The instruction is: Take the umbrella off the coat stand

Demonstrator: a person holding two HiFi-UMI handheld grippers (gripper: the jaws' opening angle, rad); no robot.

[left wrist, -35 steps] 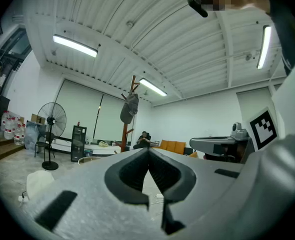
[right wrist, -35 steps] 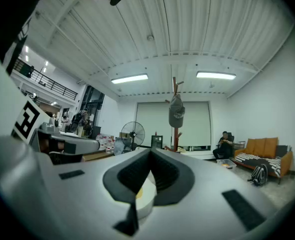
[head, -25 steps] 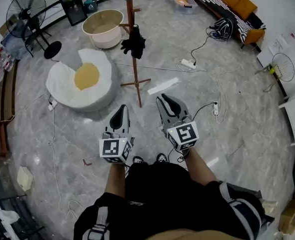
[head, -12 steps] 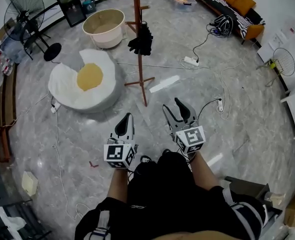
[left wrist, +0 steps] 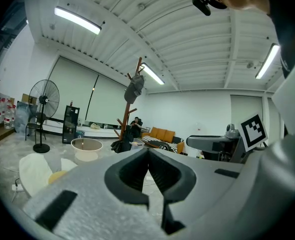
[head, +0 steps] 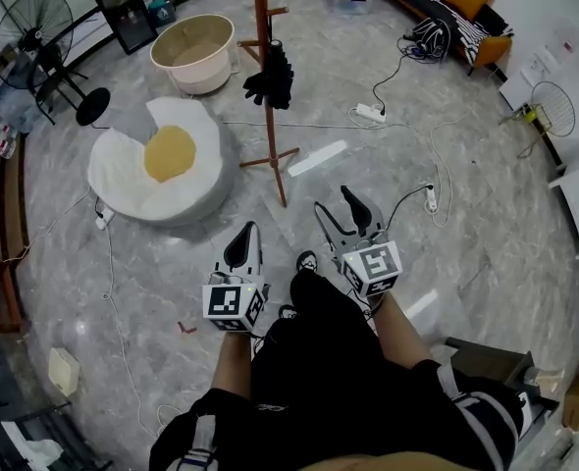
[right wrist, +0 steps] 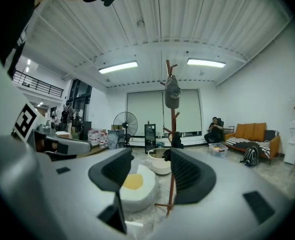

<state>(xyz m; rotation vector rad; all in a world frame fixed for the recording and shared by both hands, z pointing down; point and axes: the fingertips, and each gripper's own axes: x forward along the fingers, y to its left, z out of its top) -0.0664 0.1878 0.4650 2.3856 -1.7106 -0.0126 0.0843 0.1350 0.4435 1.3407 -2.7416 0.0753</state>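
Approach: the right gripper (head: 337,204) is opening its jaws on nothing, and the left gripper (head: 243,234) is sitting closed and empty. A black folded umbrella (head: 268,77) is hanging on the reddish-brown wooden coat stand (head: 274,140), well apart. Gripping it mid-body and lifting it up off the peg looks advisable.

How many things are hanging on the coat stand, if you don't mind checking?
2: a grey hat at the very top of the coat stand, and the black umbrella hanging lower down its pole. Its far side may hide more.
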